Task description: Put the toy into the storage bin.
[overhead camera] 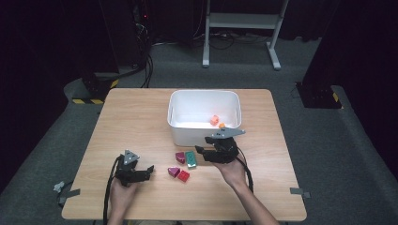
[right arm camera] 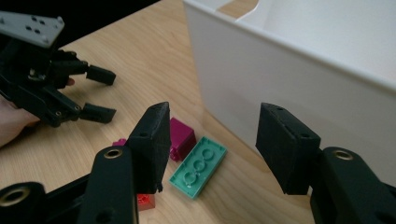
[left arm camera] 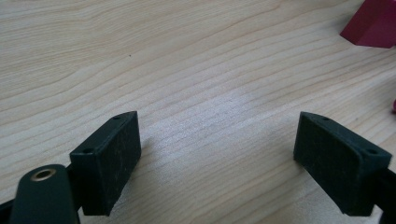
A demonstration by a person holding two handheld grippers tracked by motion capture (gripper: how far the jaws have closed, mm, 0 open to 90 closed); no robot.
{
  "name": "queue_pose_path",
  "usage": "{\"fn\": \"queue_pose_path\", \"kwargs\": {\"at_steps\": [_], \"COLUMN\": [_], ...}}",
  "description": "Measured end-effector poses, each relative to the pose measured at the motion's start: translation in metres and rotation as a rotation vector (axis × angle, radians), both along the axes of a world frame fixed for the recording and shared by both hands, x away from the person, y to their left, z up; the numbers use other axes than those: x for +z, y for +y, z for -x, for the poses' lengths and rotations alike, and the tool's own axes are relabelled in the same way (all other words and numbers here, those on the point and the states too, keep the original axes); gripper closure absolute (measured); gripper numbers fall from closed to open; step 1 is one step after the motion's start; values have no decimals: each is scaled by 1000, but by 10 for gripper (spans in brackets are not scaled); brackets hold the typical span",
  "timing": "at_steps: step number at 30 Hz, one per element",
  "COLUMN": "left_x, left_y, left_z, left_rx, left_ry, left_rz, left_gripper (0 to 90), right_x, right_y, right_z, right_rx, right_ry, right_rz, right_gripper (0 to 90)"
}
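Nearest the table's front edge: left gripper, jaws spread over bare wood, holding nothing. Just right of it: a magenta wedge touching a red brick. Slightly farther: a second magenta piece beside the green plate, flat on the wood. Right gripper hovering near the plate, jaws apart, empty. Beyond: white bin, two orange bits inside.

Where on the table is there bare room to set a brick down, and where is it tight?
Bare wood left of the bin and between the left gripper and the far edge; also right of the bin. Tight: the bricks between the right gripper and the bin.
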State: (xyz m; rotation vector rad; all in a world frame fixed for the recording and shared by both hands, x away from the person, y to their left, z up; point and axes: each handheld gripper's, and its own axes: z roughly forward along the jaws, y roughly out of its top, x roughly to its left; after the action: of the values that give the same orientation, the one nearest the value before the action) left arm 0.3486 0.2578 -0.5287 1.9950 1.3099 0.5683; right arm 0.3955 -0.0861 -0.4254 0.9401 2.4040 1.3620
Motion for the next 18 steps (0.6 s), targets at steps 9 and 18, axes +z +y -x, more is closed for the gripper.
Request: {"fn": "queue_pose_path", "kwargs": {"at_steps": [9,18], "left_x": [0,0], "left_y": [0,0], "left_z": [0,0], "left_rx": [0,1], "left_ry": [0,0], "left_rz": [0,0], "left_gripper": [151,151], "right_x": [-36,-65], "right_y": [9,19], "right_z": [2,1], "right_rx": [-10,-22], "right_ry": [51,89], "right_rz": [28,59], "right_gripper": [441,430]}}
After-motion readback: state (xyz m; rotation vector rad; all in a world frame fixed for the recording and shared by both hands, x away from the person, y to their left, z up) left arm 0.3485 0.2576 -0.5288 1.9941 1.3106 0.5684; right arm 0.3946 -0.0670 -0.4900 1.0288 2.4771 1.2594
